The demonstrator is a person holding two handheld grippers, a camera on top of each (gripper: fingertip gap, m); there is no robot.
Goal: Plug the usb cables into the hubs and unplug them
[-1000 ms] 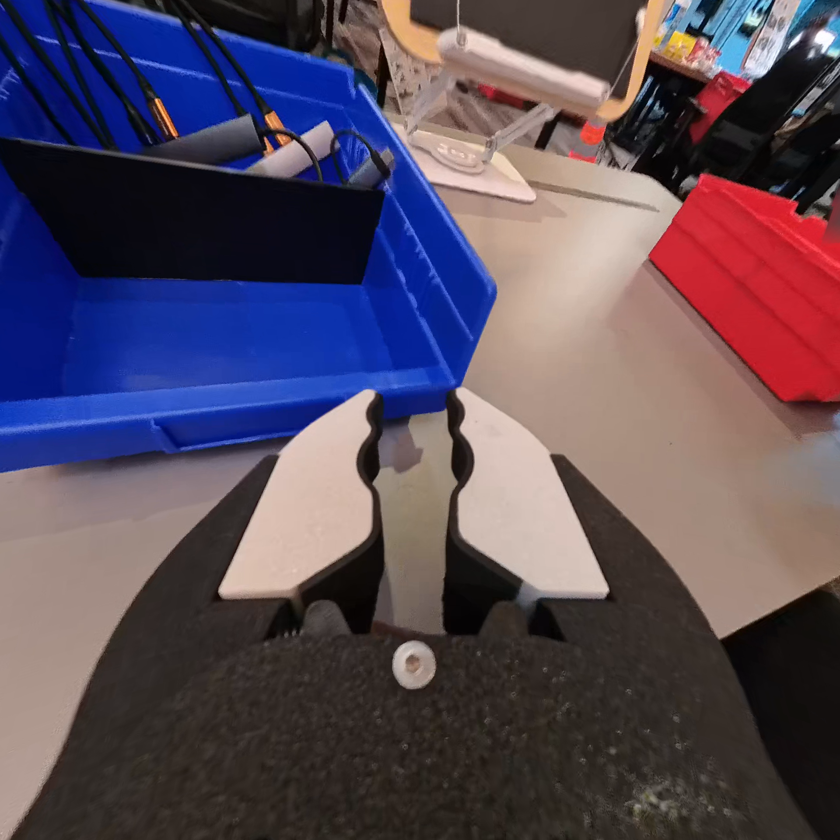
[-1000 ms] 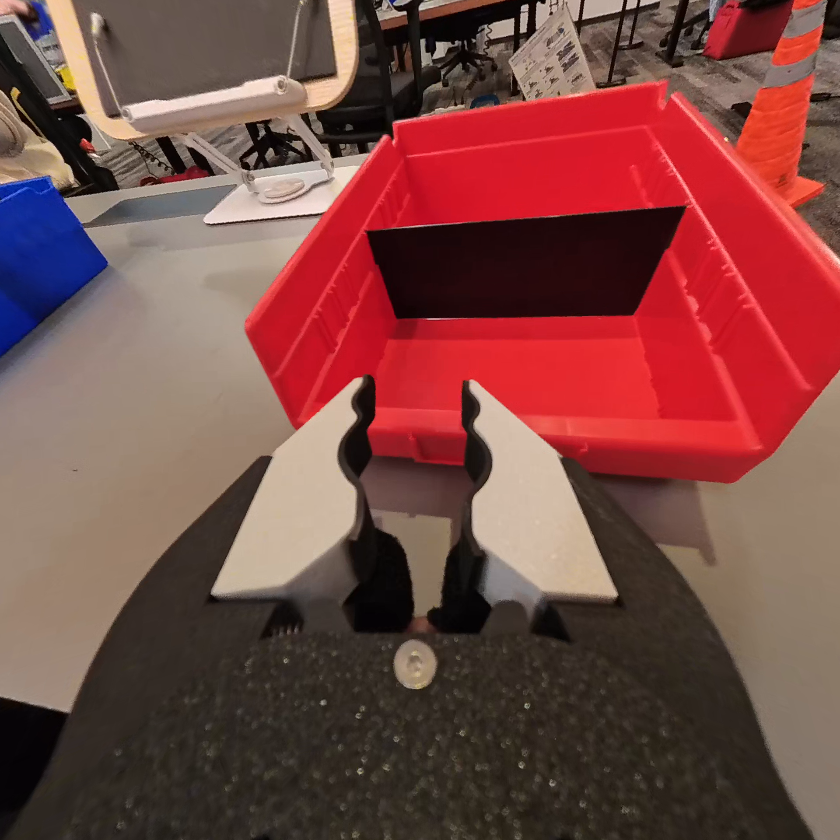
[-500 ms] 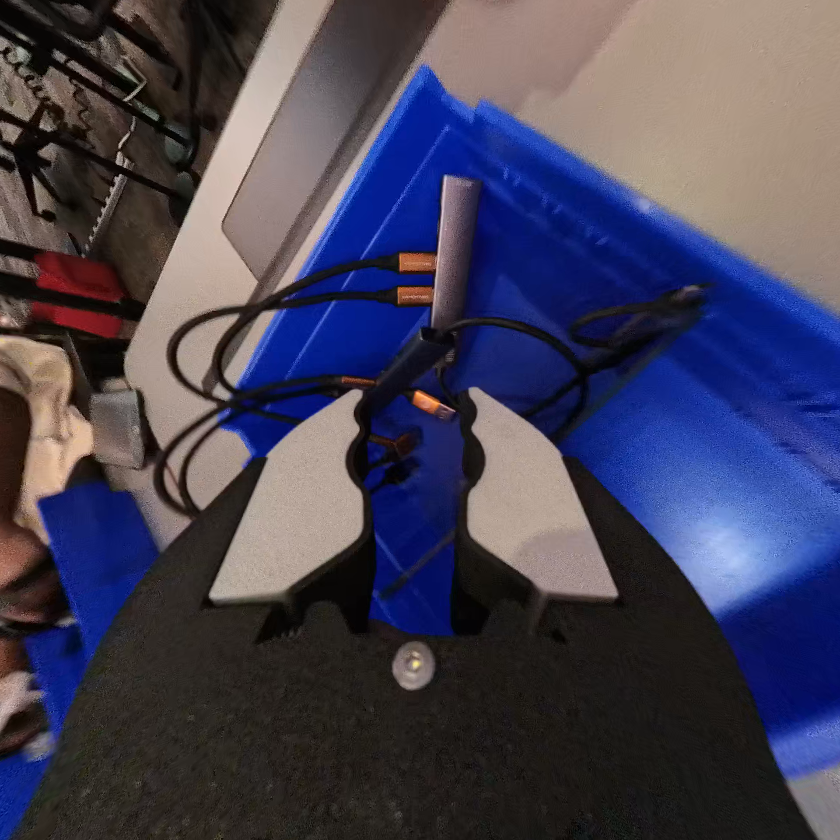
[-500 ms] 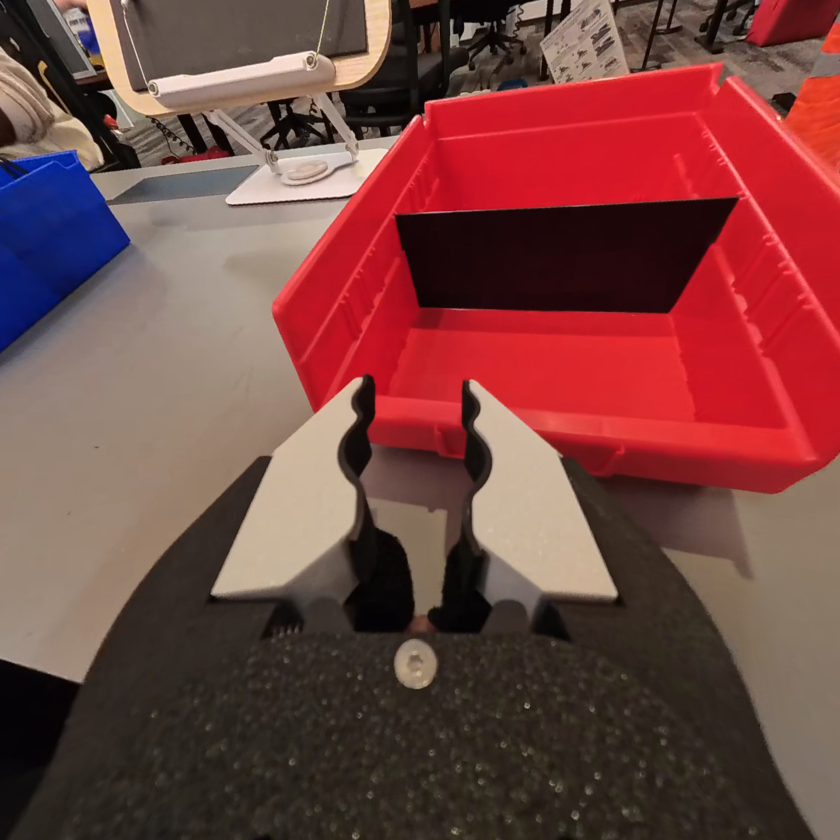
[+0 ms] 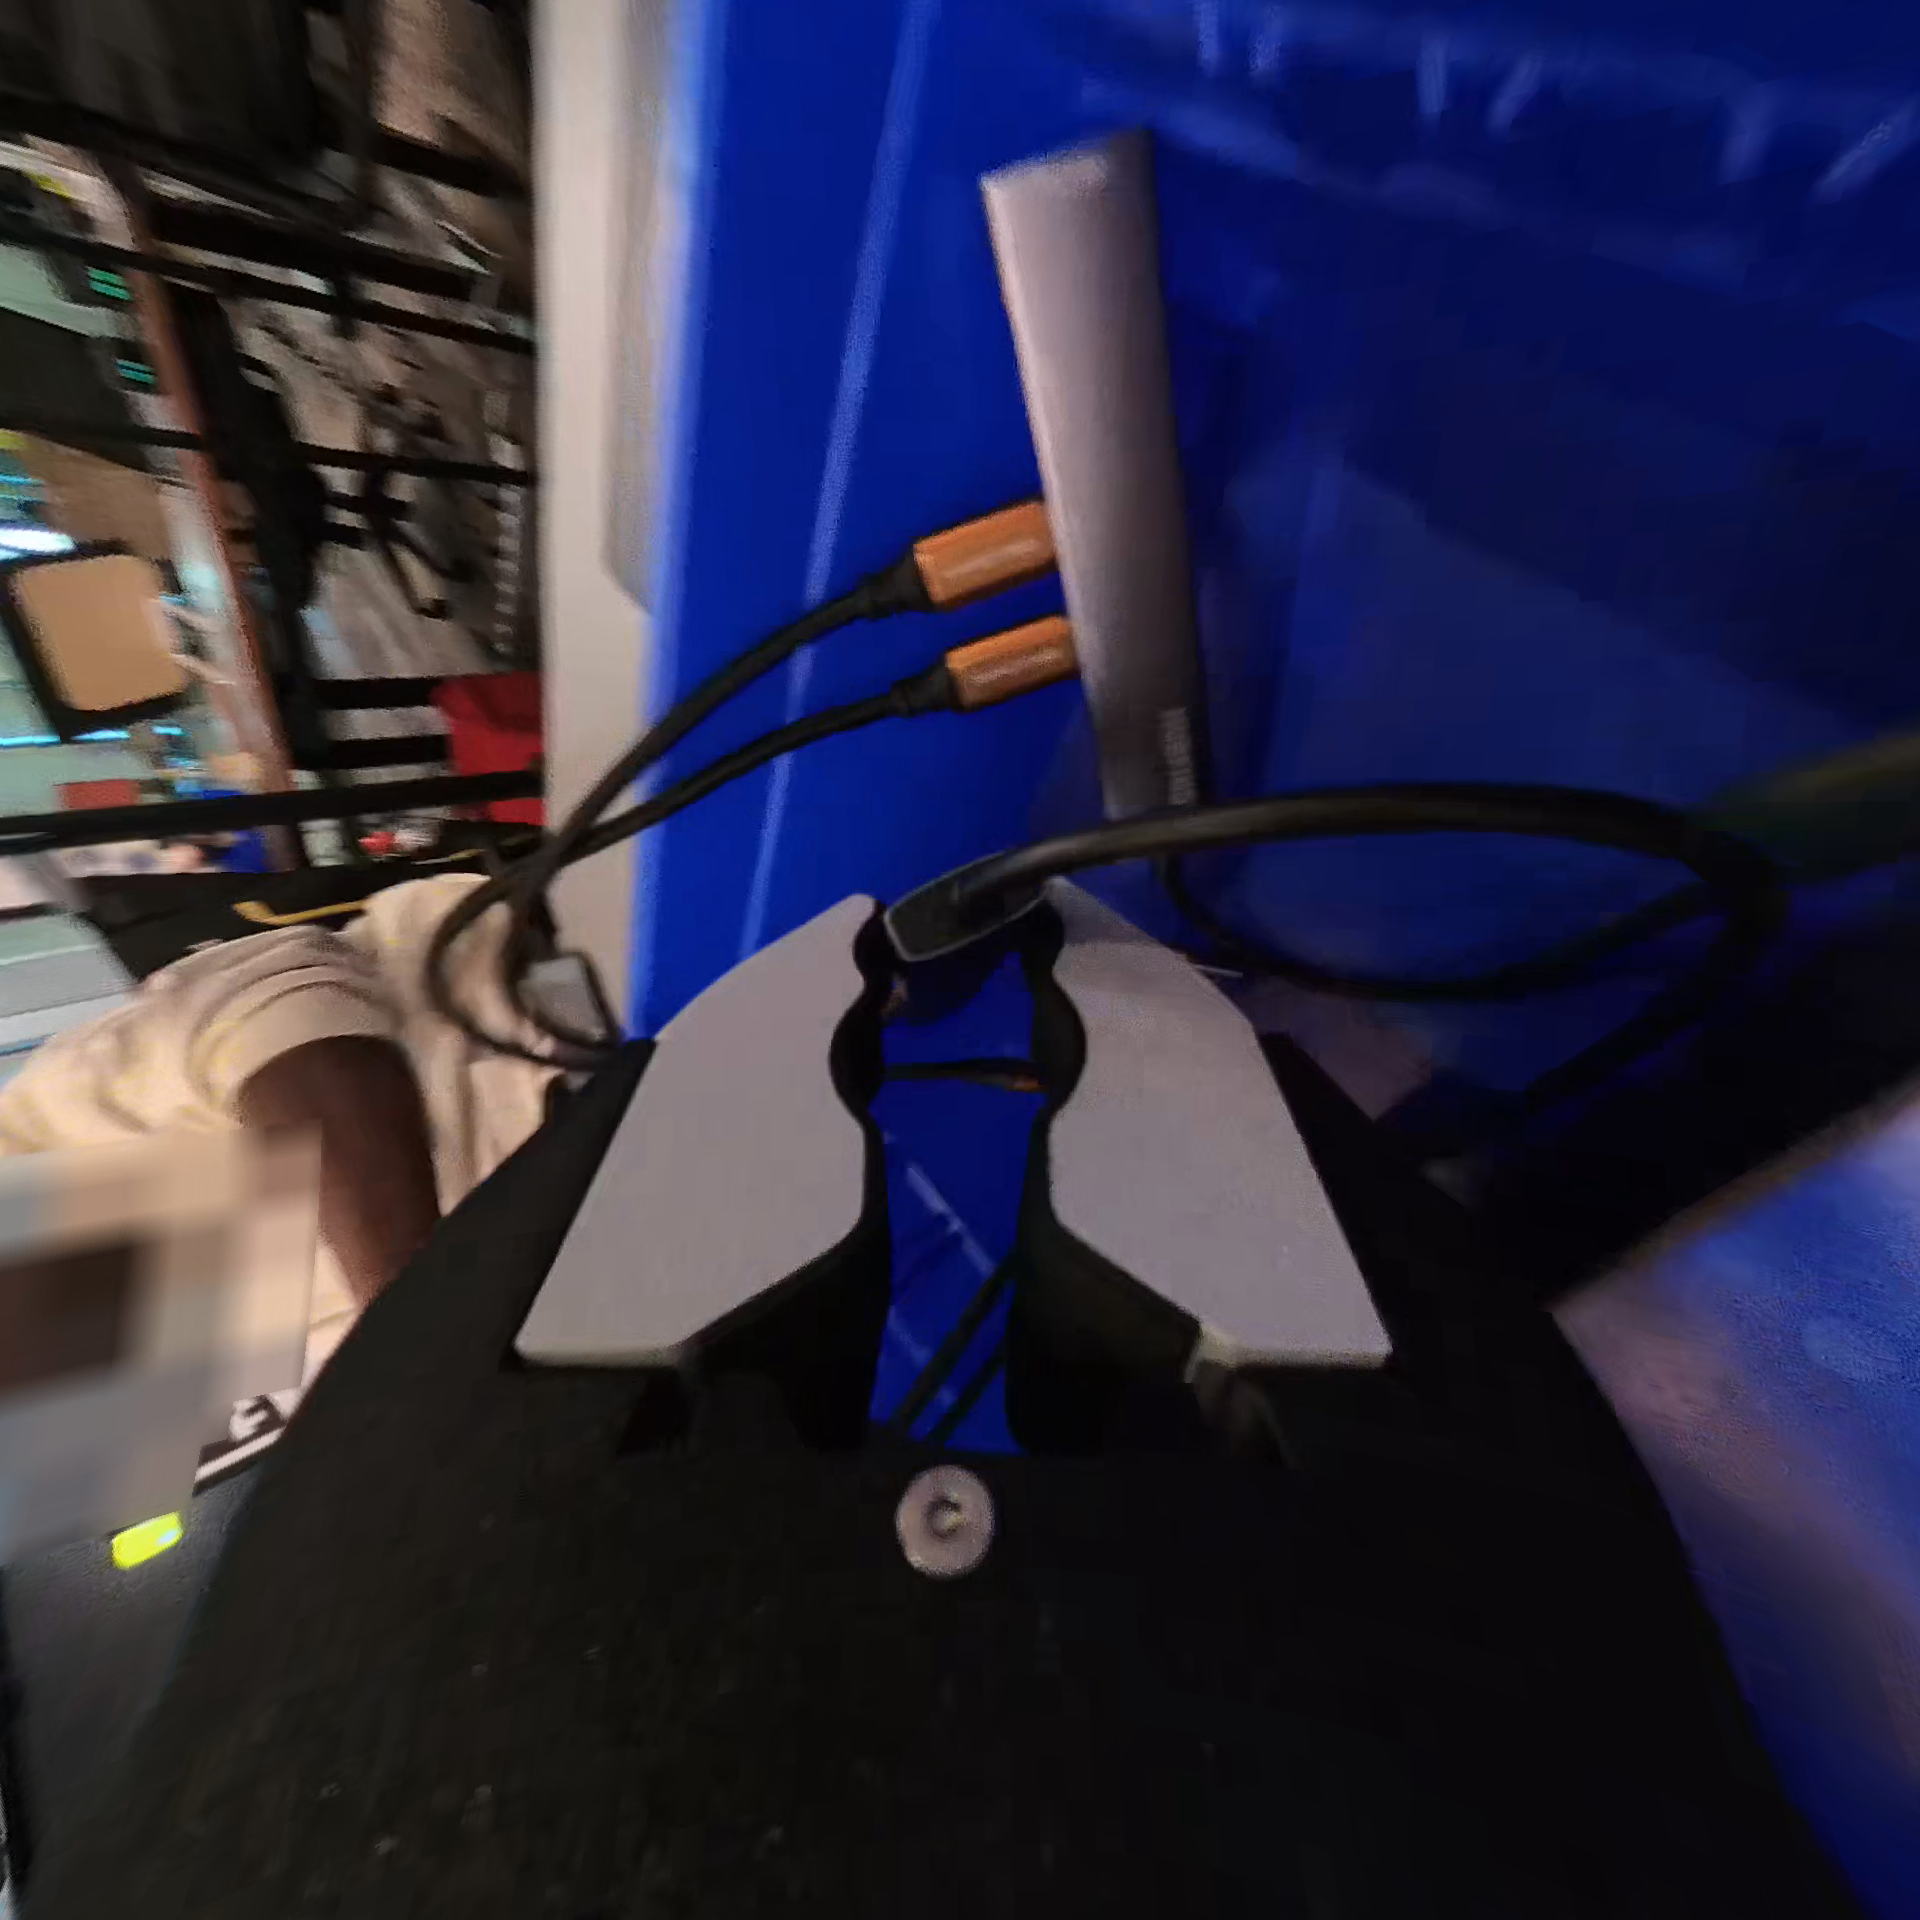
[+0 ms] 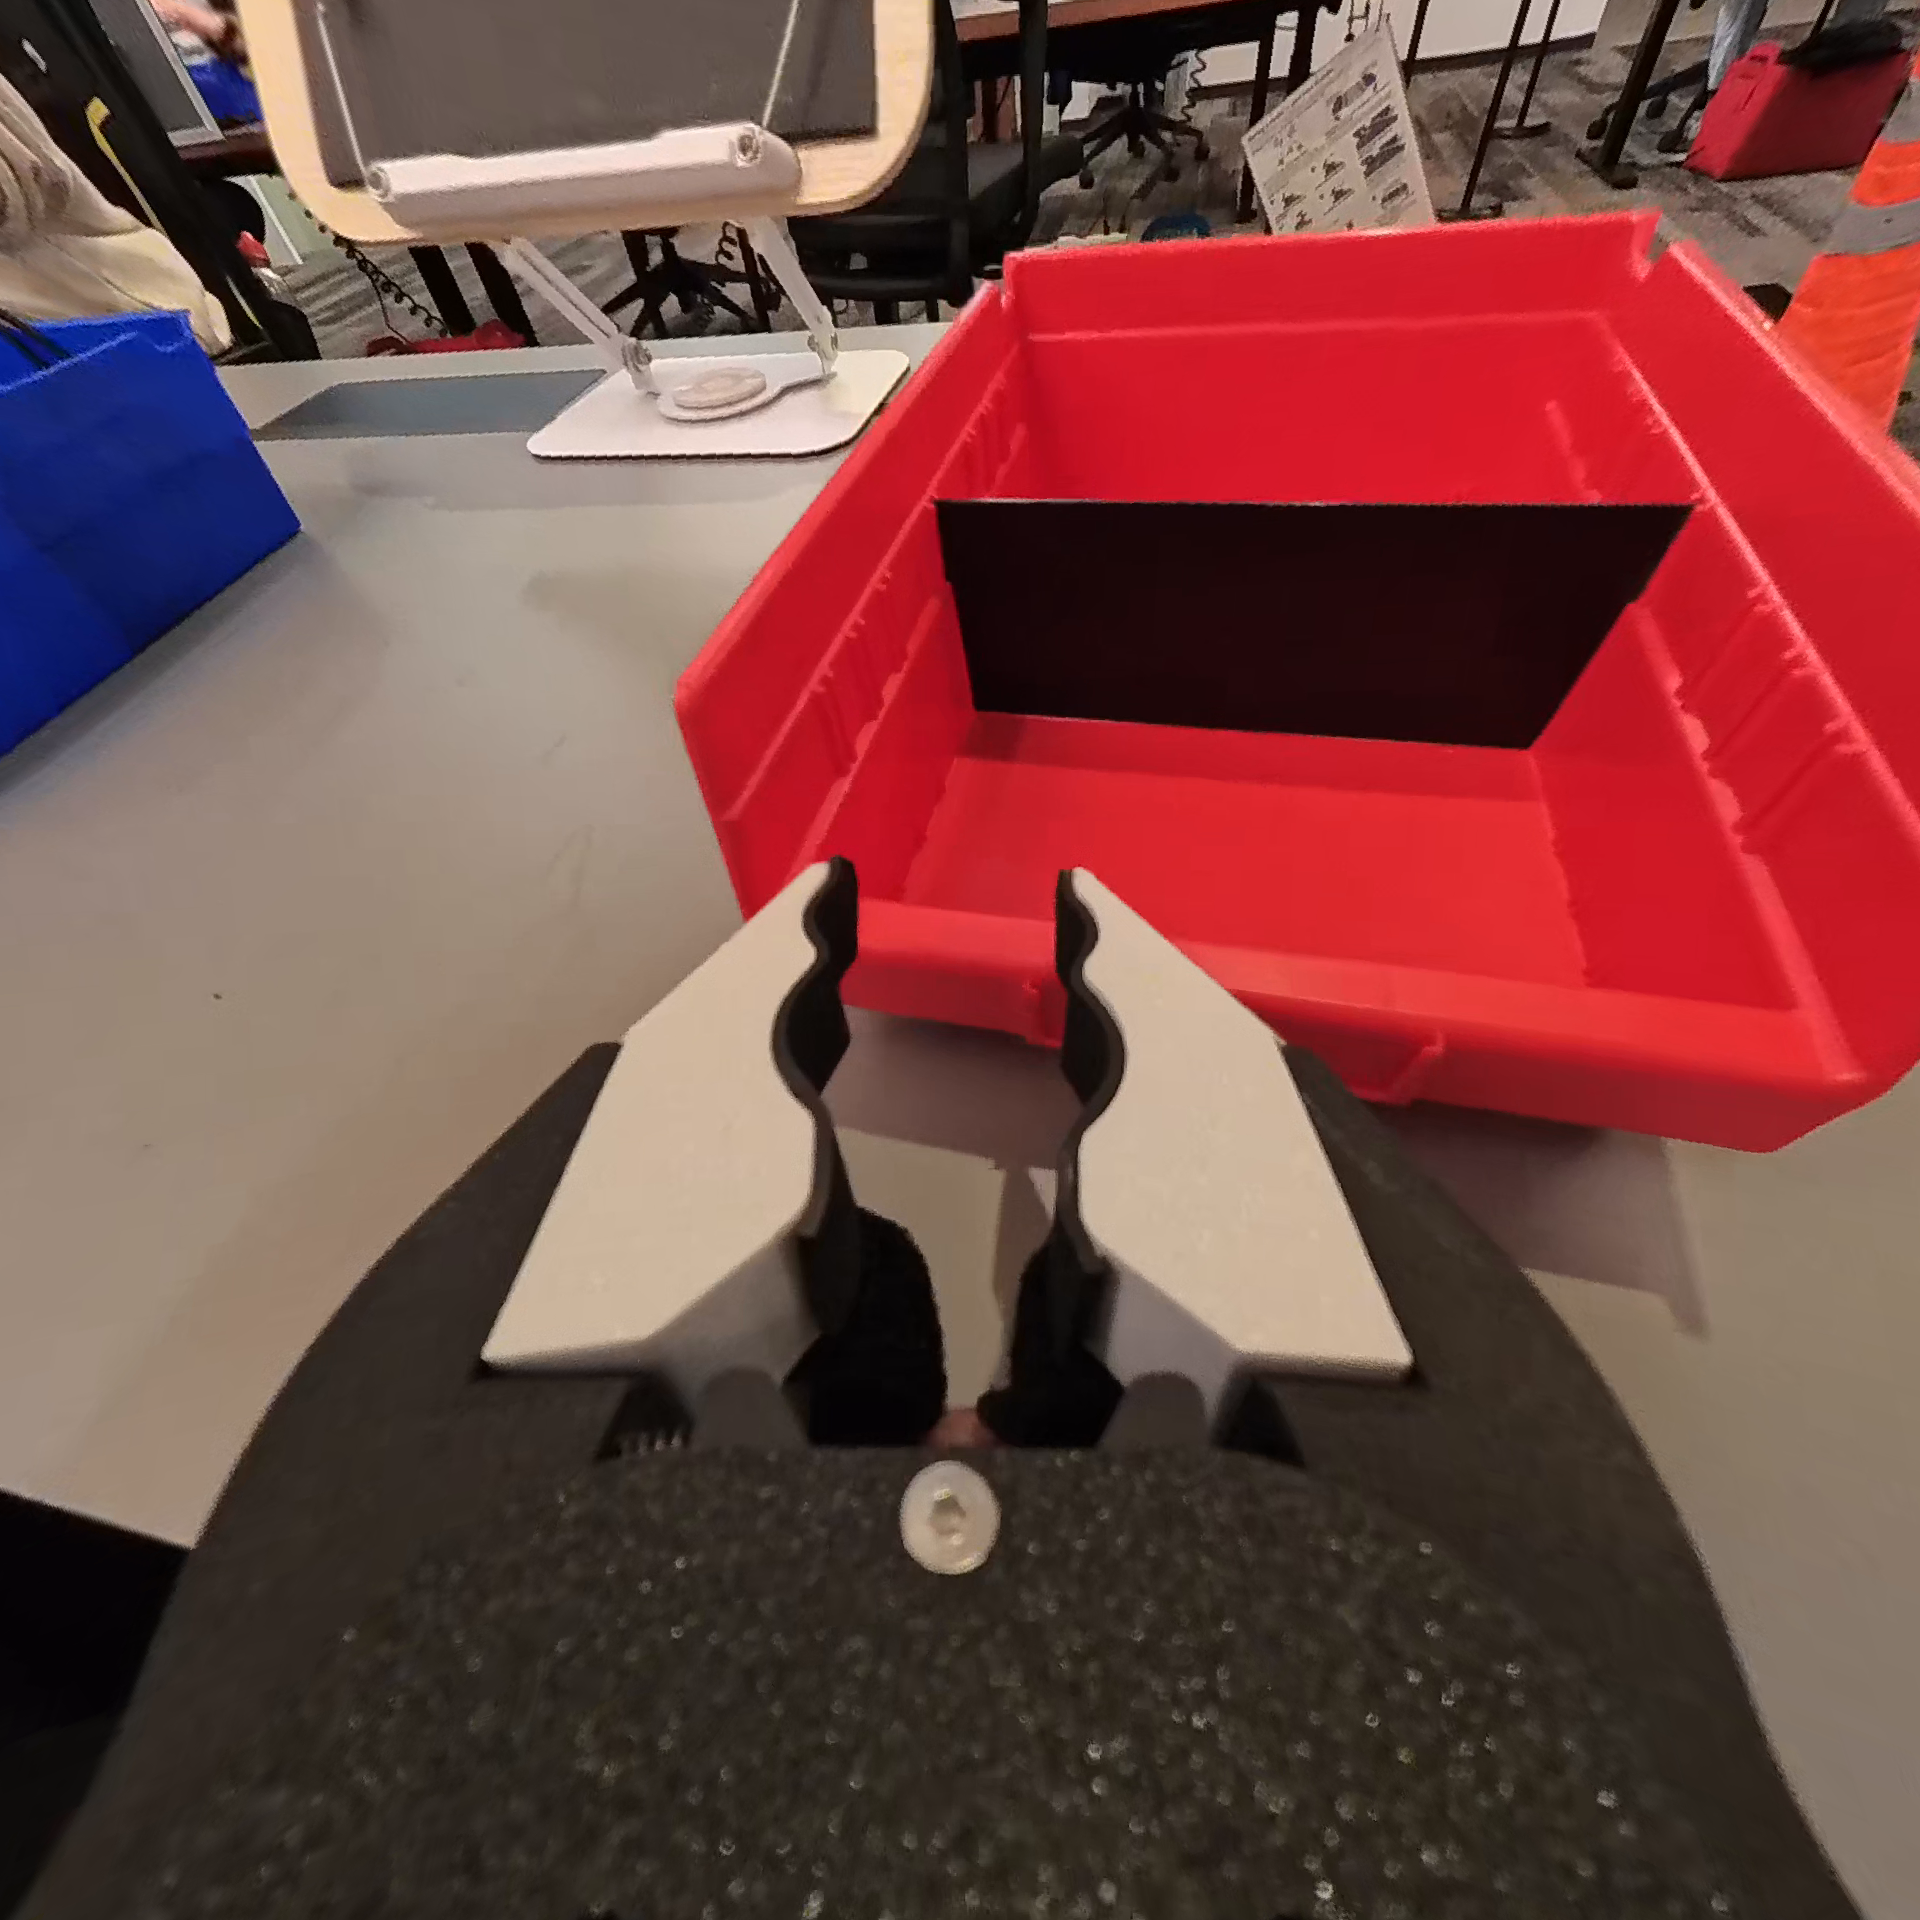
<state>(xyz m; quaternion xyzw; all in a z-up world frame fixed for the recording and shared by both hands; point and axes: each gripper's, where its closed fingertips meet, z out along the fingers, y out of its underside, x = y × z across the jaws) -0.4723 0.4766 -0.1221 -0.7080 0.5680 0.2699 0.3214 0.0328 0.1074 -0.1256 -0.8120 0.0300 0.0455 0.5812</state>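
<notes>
Fingers of the left gripper [image 5: 956, 935], parted, have swung from above the grey tabletop [image 6: 343, 831] down into the blue plastic bin [image 5: 1455, 520]; a dark cable plug [image 5: 951, 920] now sits at their tips, apparently not yet clamped. Just beyond, the slim grey metal hub [image 5: 1107, 468] carries two orange-ended cables [image 5: 982, 566], so pickup is probably imminent. The right gripper [image 6: 951, 914] hovers parted and empty before the red plastic bin [image 6: 1299, 997], which has drawn closer. Farther off: a tablet stand [image 6: 727, 405], office chairs, an orange cone [image 6: 1860, 301].
</notes>
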